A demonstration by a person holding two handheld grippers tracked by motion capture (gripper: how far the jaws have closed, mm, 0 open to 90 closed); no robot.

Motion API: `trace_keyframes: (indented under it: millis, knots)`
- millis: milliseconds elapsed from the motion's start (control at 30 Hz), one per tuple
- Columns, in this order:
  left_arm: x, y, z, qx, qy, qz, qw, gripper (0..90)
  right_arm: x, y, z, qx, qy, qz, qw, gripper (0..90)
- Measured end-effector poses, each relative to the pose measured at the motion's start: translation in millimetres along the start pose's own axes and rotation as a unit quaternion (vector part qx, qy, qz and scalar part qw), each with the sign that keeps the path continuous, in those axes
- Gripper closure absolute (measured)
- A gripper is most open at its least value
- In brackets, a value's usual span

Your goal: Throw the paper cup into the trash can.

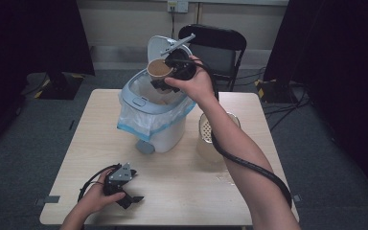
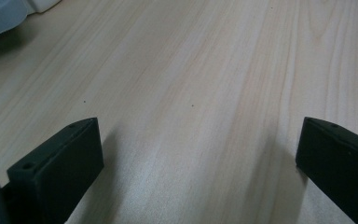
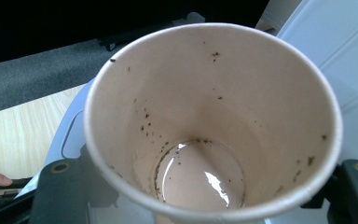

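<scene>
The right tool (image 1: 165, 76) grips a used paper cup (image 1: 159, 69) between its jaws, directly above the open, bag-lined bin (image 1: 155, 112). Inside the cup (image 3: 205, 135), a little liquid and some specks remain. Picking up looks done; releasing the cup into the bin below is left. The left tool (image 1: 124, 189) rests on the surface (image 1: 182, 191), jaws wide, holding nothing.

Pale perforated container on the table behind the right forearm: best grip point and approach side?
Judging from the high view, grip the pale perforated container by its upper rim, coming straight down from above. It stands upright with its mouth open upward, so one jaw could go inside and one outside the wall. The left side looks crowded by the white lidded bin; the near-right side has more room. Wall thickness can't be told.
</scene>
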State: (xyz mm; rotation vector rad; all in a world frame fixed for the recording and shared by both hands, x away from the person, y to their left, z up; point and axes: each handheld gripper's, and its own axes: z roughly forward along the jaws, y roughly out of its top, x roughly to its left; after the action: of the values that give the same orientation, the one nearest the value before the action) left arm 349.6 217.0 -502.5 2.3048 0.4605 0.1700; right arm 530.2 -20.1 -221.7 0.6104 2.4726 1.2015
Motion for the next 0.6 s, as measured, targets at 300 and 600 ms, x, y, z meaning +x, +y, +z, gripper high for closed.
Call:
trace_keyframes:
  millis: [300,600]
  knots:
    - [0.0,0.1,-0.1,0.001,0.0,0.0,1.0,0.0,-2.1,1.6,7.2,-0.002,-0.004,0.005,1.0,27.0]
    - [0.2,0.1,0.0,0.0,0.0,0.001,1.0,0.0,-3.9,0.1,14.6,-0.001,-0.006,0.008,0.9999,26.8]
